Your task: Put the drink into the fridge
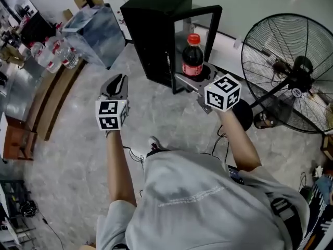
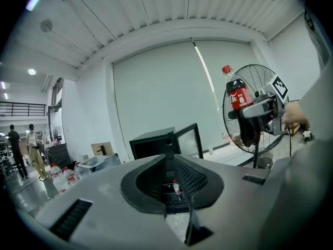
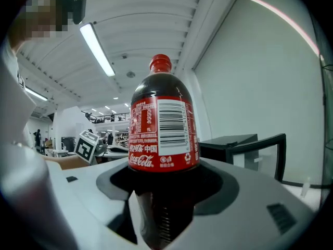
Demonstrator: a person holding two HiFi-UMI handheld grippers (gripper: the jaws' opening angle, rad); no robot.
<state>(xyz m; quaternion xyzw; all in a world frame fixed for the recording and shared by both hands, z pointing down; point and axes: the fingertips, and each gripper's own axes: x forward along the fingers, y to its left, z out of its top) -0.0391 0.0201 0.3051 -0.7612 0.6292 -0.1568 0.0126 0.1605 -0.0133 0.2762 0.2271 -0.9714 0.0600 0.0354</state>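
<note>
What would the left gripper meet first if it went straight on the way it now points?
Likely the black mini fridge: it sits dead ahead over the left gripper's jaws, its door open. Depth is unclear, but nothing shows in between.

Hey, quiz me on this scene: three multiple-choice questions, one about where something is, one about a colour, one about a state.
1. Where is the cola bottle? A) between the right gripper's jaws B) on the floor C) on a shelf
2. What colour is the bottle's cap? A) blue B) red C) white
3. How is the fridge door? A) shut B) removed C) open
Answers: 1 A, the right gripper view shows its jaws clamped on the bottle's lower body. 2 B, it is red in the head view. 3 C, it stands swung out from the black fridge.
</note>
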